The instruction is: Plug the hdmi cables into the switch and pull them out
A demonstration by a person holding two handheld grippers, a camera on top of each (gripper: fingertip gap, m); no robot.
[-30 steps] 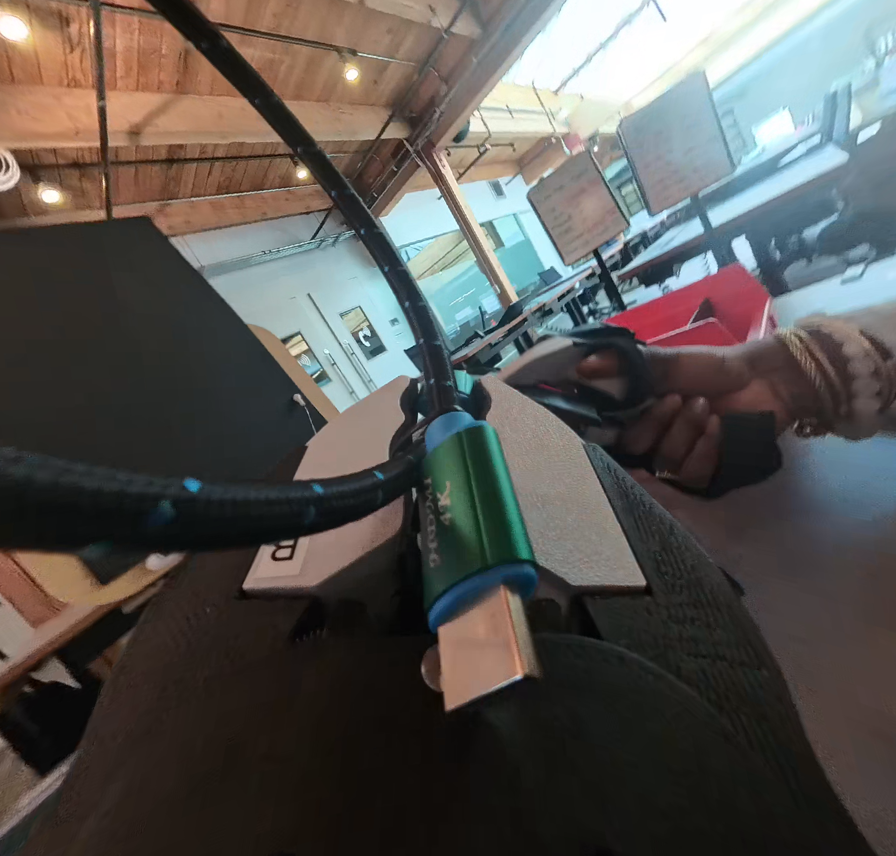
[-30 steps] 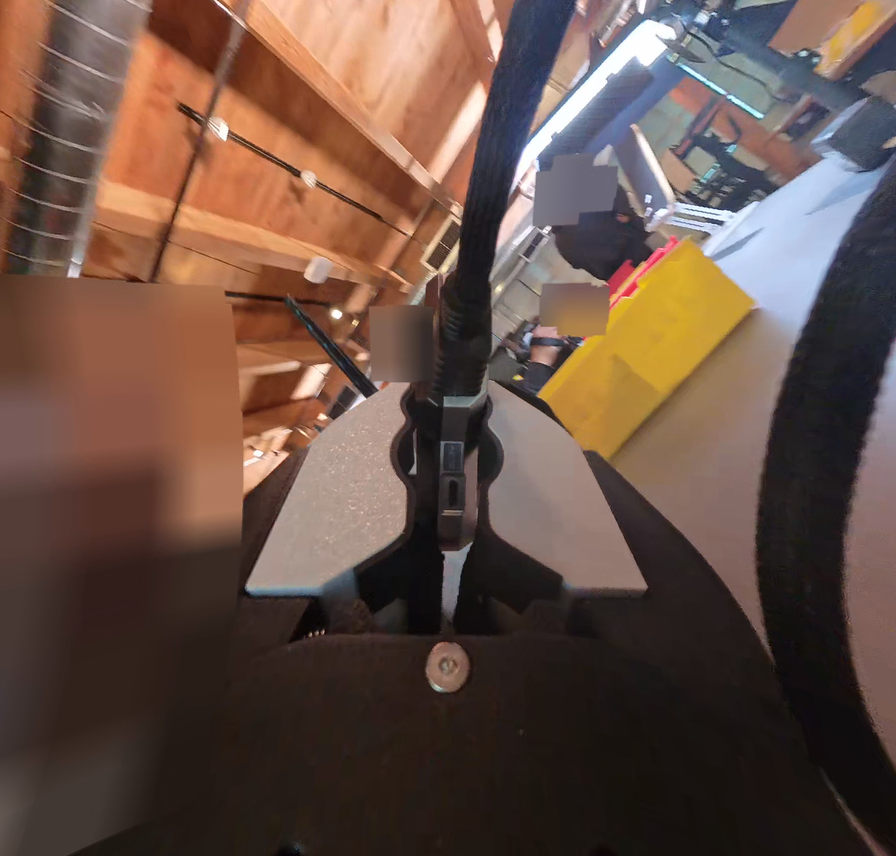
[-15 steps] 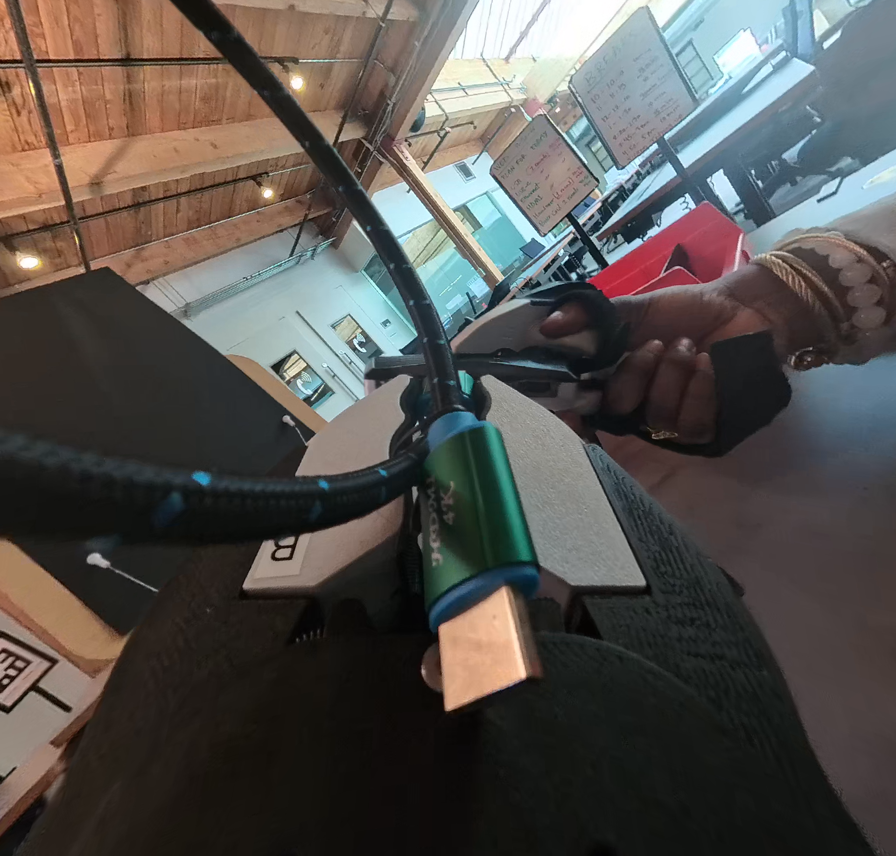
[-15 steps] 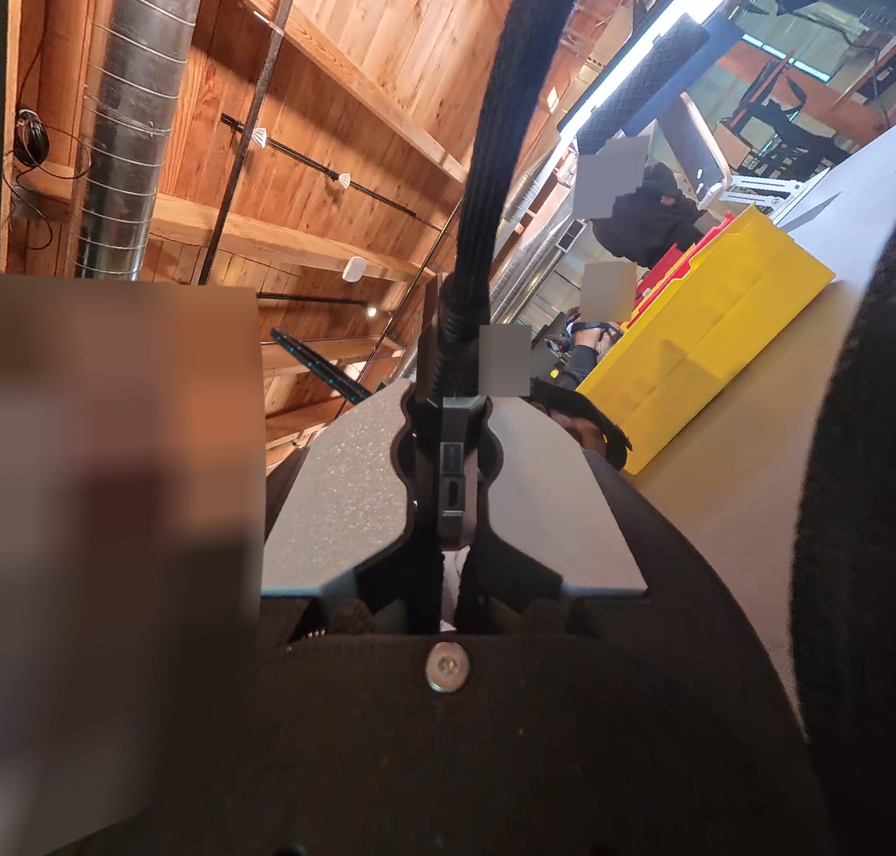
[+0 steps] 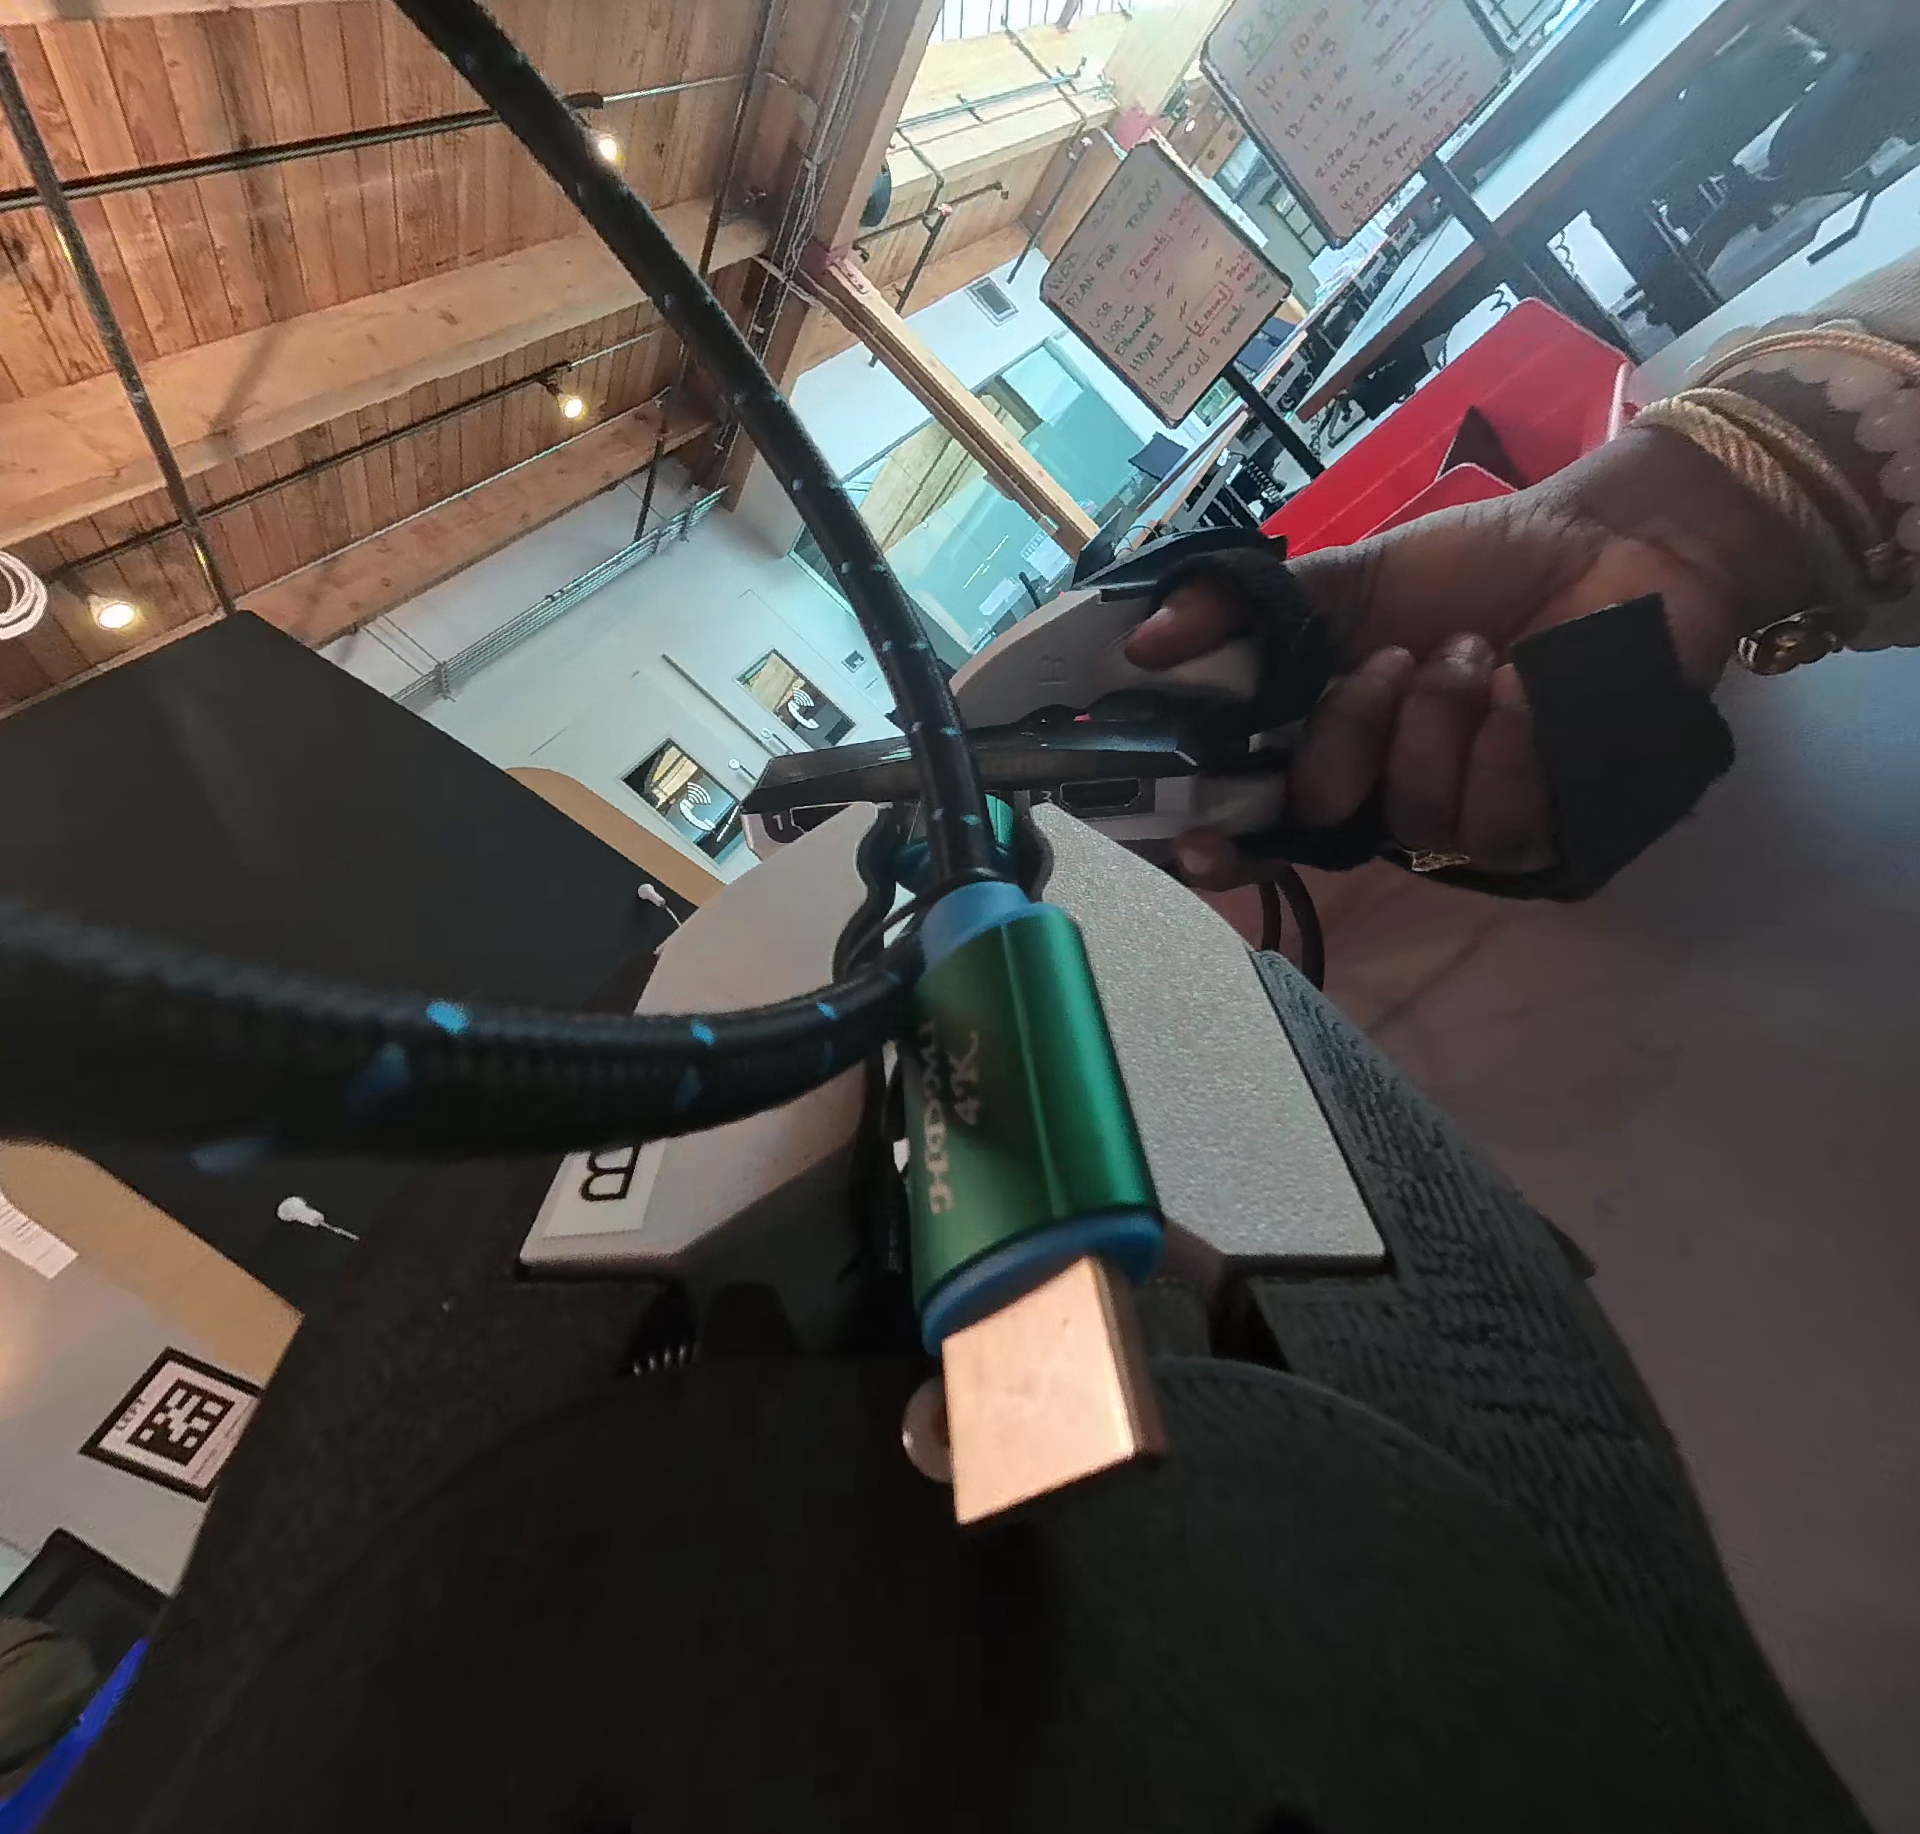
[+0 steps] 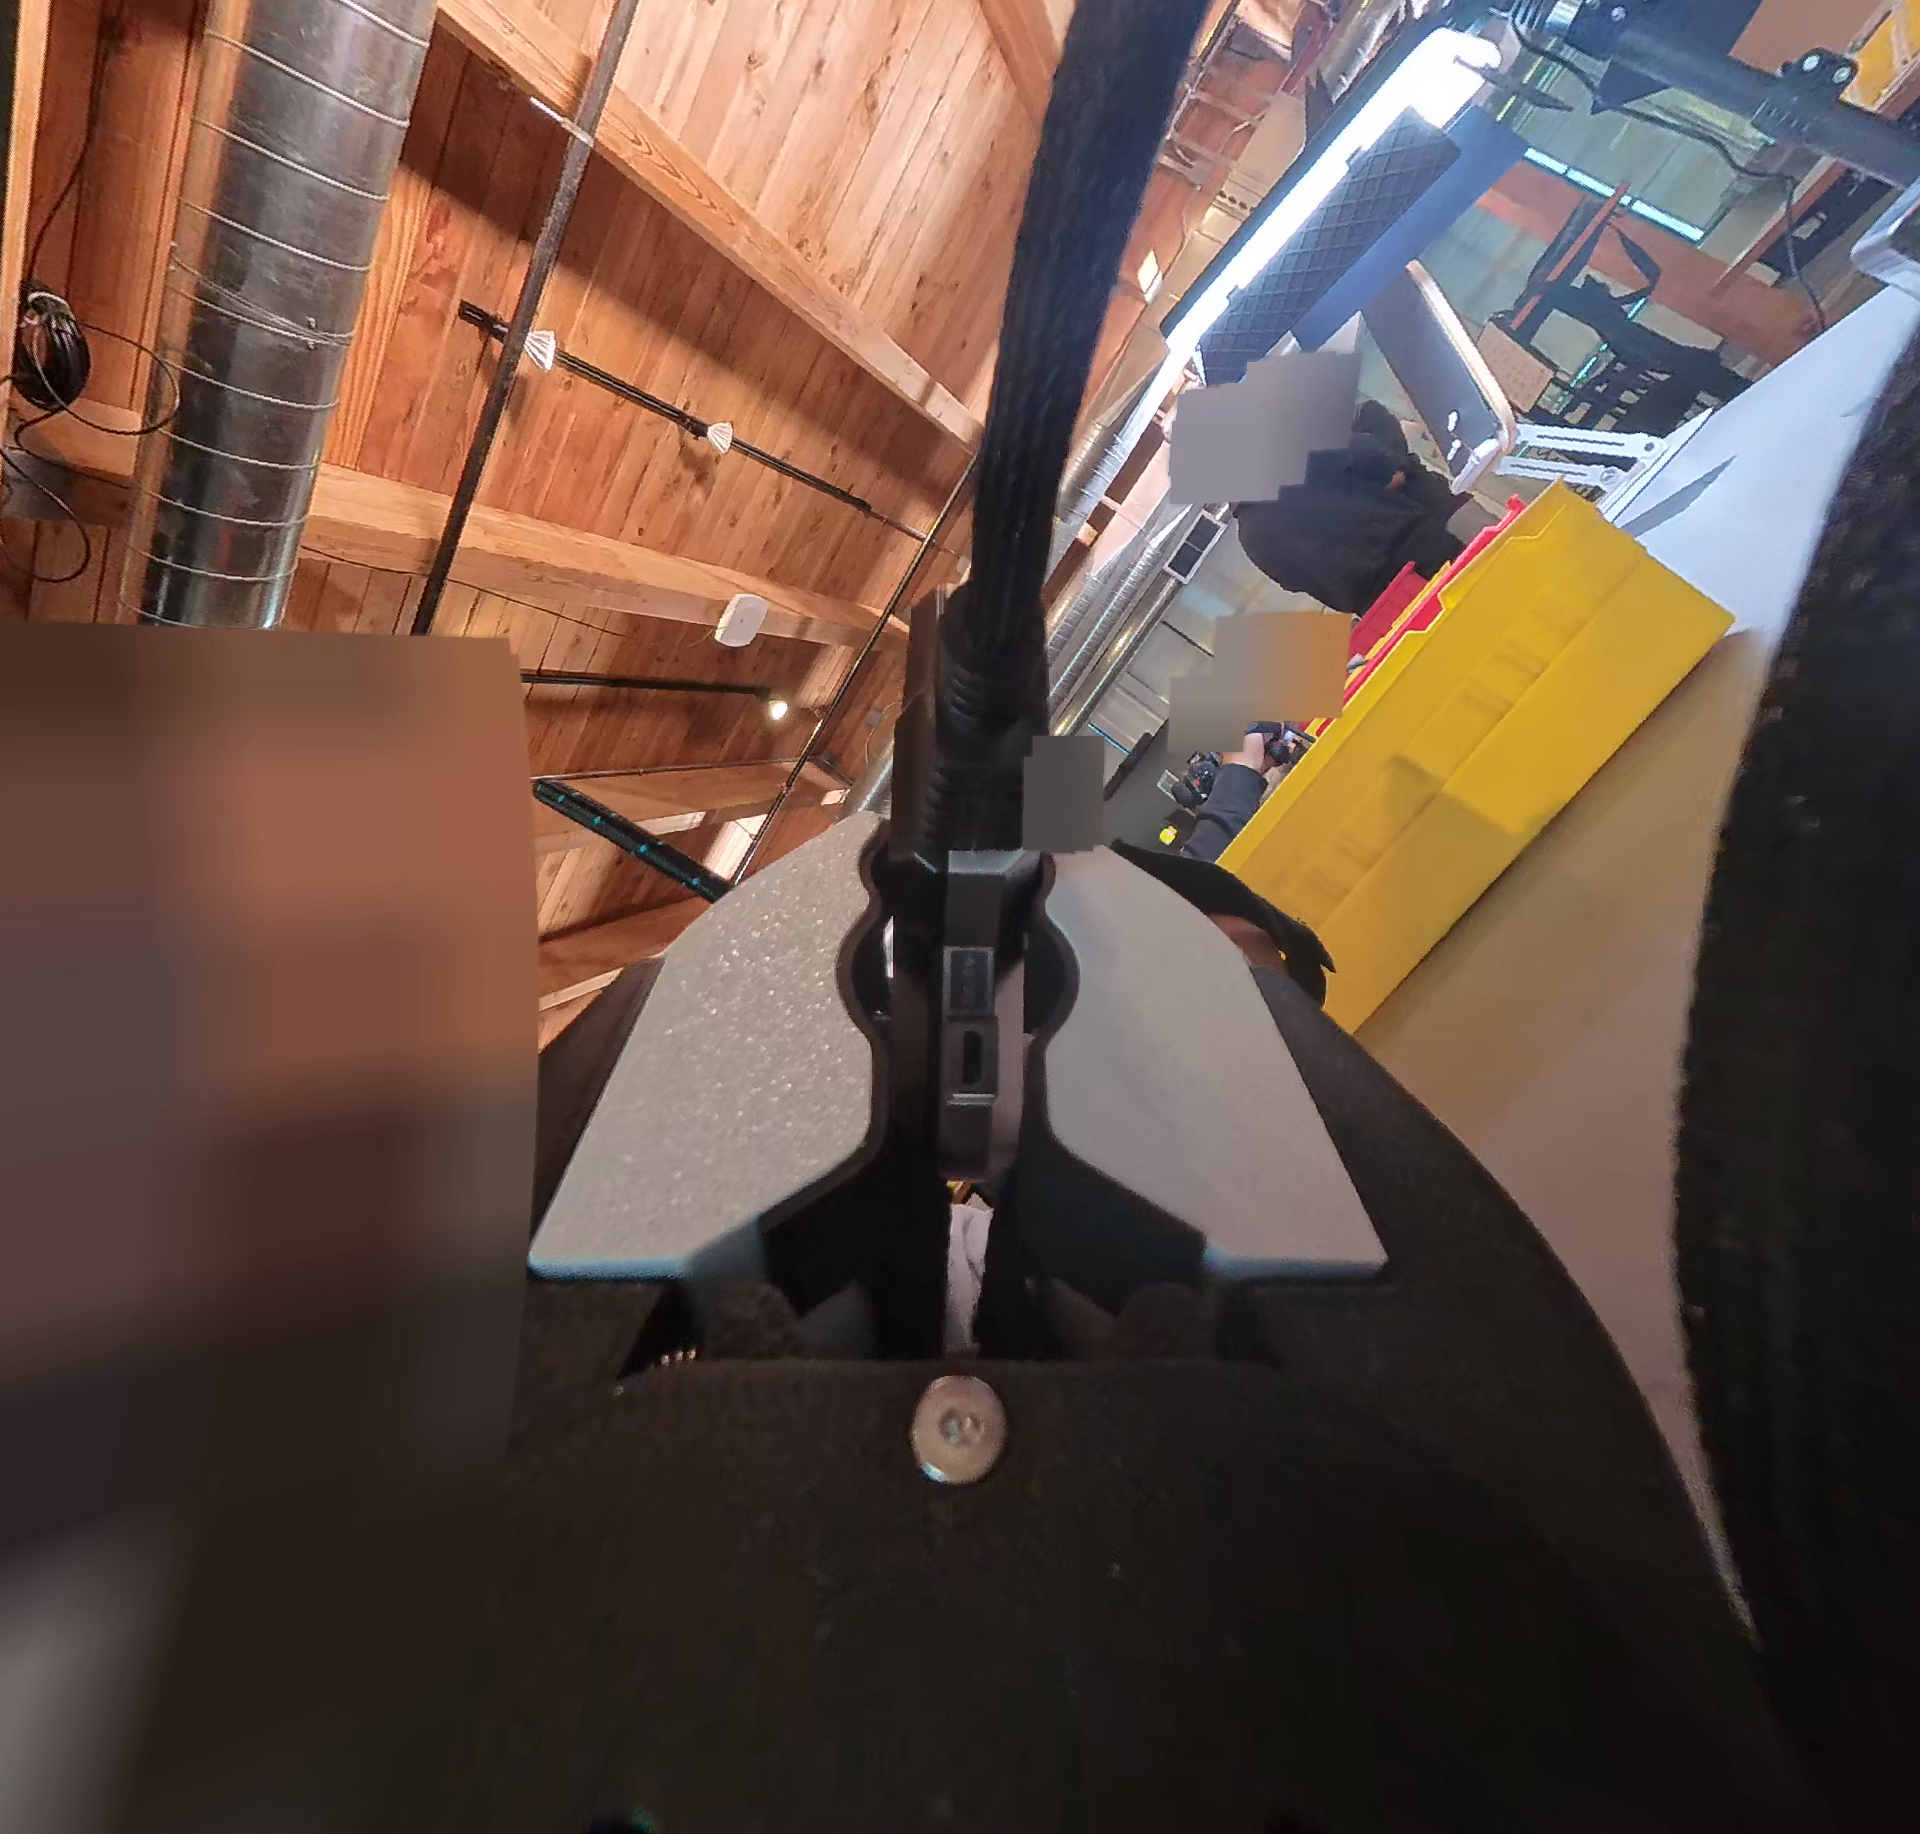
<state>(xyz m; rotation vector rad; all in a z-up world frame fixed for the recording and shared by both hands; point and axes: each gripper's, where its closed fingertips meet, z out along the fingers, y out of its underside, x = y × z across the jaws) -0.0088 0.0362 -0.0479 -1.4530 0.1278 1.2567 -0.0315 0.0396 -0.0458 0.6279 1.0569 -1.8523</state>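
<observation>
Above the tabletop, both grippers tilted toward the ceiling: 2 wrist views, task gear held in the air.
Left gripper [image 5: 951, 963]: fingers closed on the braided HDMI cable [image 5: 665, 257] just behind its green plug [image 5: 1013, 1109].
Plug heading: long axis runs along the fingers, but the copper tip [image 5: 1049, 1389] points back at the camera, away from the switch.
Right gripper [image 6: 961, 995]: fingers clamped on the switch [image 6: 971, 1046], seen edge-on, a thick black cable [image 6: 1070, 257] leaving its top.
Switch from the left view: thin dark slab [image 5: 966, 771] held level just beyond the left fingertips, 1 open port [image 5: 1107, 797] facing the plug side.
Key relation: switch lies ahead of the left fingers; plug tip faces the opposite way.
Judgement: plug likely needs turning end-for-end before insertion.
Nearer hand: left.
</observation>
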